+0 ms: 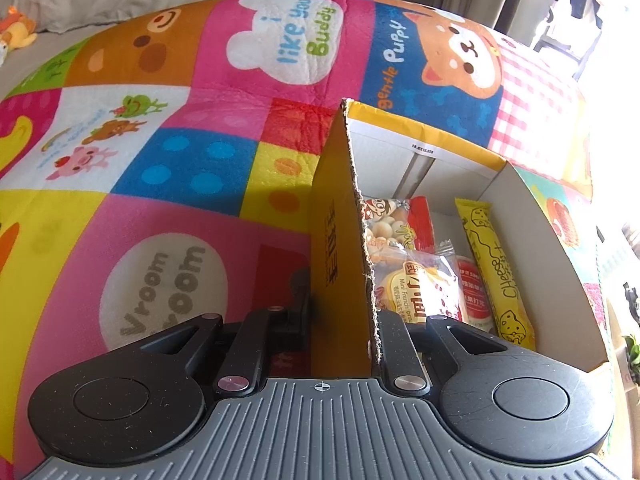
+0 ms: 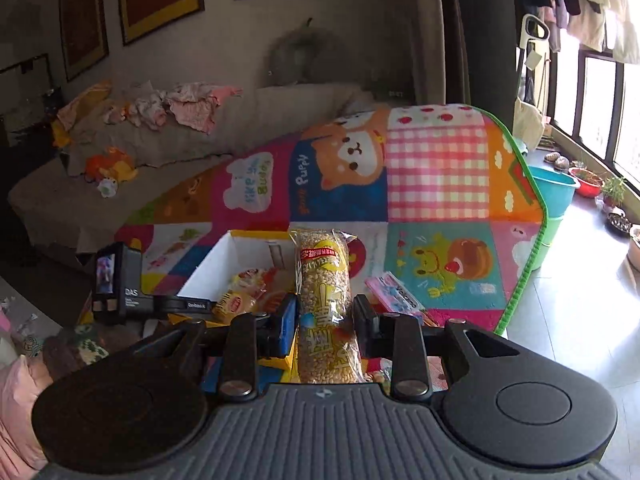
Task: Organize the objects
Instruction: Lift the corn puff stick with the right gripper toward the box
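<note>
Here we see the left hand-held gripper [image 1: 340, 320] clamped on the corrugated wall of the yellow cardboard box [image 1: 340, 208], which sits on the fleecy patchwork play mat [image 1: 180, 220]. The right hand-held gripper [image 2: 325, 320] grips a cylindrical, crinkly puffed-grain snack pack [image 2: 325, 304] above the box, where glossy wrapped snacks [image 1: 424, 280] lie.

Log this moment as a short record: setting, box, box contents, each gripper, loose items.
setting: patchwork play mat with cartoon animals, sofa behind
box: open yellow cardboard box on the mat
box contents: yellow cheese stick pack, mini bread pack, red biscuit bag
left gripper: jaws closed on the box's near wall
right gripper: jaws closed on a puffed grain roll, held above the mat
loose items: pink packet on the mat, right of the box
</note>
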Action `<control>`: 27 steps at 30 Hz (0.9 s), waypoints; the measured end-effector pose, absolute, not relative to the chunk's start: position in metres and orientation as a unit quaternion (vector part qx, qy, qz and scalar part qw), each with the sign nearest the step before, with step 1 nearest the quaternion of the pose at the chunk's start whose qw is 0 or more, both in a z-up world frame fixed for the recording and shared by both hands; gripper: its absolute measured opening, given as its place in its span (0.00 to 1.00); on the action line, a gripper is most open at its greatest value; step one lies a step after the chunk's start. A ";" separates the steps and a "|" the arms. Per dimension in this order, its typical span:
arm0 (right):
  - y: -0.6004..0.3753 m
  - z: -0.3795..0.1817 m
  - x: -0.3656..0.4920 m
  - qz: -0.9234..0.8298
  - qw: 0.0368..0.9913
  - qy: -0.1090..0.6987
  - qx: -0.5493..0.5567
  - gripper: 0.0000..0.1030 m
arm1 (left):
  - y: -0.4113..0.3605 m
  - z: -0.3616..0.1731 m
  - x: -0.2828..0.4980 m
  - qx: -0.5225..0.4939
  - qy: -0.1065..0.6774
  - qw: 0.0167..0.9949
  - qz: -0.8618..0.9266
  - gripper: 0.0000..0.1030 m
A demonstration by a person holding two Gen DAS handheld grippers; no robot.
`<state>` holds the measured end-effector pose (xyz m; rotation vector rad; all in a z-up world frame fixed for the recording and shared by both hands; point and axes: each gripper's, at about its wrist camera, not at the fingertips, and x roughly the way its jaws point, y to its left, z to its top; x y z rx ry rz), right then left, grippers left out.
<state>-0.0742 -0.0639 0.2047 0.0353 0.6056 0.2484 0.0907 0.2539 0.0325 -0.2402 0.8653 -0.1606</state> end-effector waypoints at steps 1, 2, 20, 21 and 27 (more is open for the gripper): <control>-0.058 0.210 -0.074 0.127 0.948 0.292 0.014 0.28 | 0.254 0.032 0.091 -0.117 0.418 0.898 -0.078 0.16; -0.053 0.215 -0.073 0.131 0.949 0.286 0.010 0.28 | 0.255 0.032 0.091 -0.118 0.418 0.897 -0.078 0.16; -0.004 0.225 -0.003 0.155 0.948 0.277 0.018 0.28 | 0.255 0.032 0.092 -0.111 0.421 0.897 -0.081 0.16; -0.002 0.222 0.004 0.158 0.947 0.278 0.020 0.28 | 0.255 0.032 0.092 -0.109 0.420 0.897 -0.080 0.16; 0.006 0.191 0.054 0.172 0.927 0.318 0.097 0.28 | 0.254 0.033 0.092 -0.105 0.423 0.896 -0.079 0.16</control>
